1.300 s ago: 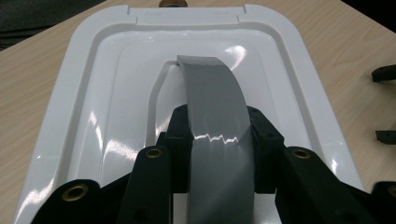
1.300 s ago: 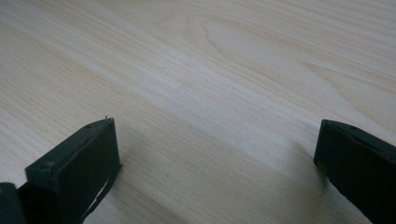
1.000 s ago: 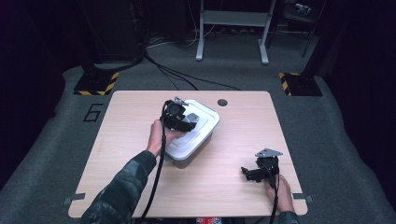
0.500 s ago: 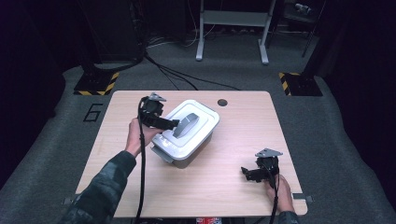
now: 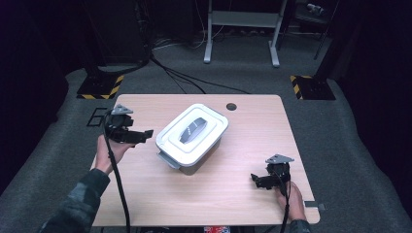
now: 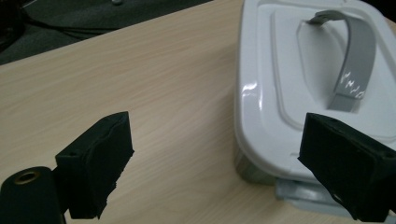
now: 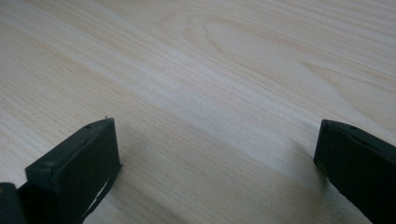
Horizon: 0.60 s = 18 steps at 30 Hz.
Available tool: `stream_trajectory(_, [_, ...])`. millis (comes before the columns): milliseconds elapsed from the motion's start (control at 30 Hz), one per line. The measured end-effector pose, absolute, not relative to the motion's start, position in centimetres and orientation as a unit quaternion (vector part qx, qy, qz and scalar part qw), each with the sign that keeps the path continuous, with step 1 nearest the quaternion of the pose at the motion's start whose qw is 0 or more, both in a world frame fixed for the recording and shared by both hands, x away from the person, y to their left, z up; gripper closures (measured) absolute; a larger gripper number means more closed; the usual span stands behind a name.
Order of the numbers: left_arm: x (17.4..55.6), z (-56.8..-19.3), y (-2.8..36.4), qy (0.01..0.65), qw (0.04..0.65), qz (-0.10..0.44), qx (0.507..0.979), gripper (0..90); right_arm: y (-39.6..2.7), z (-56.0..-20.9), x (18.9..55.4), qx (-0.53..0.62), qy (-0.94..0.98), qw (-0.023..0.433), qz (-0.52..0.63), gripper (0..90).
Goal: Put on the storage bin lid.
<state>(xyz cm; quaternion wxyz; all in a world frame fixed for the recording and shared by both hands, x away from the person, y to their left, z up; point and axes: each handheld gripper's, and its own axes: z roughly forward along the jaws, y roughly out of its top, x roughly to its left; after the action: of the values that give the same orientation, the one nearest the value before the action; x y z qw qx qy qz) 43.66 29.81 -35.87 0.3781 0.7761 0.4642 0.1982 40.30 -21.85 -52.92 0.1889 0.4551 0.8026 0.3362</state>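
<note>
One container (image 5: 192, 137) beside left hand-held gripper (image 5: 145, 133)

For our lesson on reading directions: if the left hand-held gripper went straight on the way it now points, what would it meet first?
Probably the white lidded box: the left hand-held gripper, jaws open, points at its near side; exact height is unclear.

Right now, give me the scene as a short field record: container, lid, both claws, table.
container: white lidded box, middle of the wooden table, set at an angle to the table's edges
lid: on, grey handle lying along its recessed top
latch: grey tab showing at the near end
left claw: open, jaws just opened, nothing between them, beside the box's left end, apart from it
right claw: open, nothing between the jaws, low over bare wood at the table's near right
table extras: round cable hole near the far edge
</note>
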Motion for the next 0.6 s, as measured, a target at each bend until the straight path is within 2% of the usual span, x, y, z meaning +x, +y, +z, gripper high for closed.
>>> stream_trajectory(367, [41.1,-41.6,33.7,0.508,0.358,0.203,0.757,4.0,-21.8,-52.9,40.3,0.456,0.802,0.188,0.336,0.0])
stream_trajectory(600, [39.8,-47.9,35.7,0.552,0.344,0.192,0.735,1.3,-21.9,-52.9,40.3,0.455,0.803,0.189,0.336,0.0])
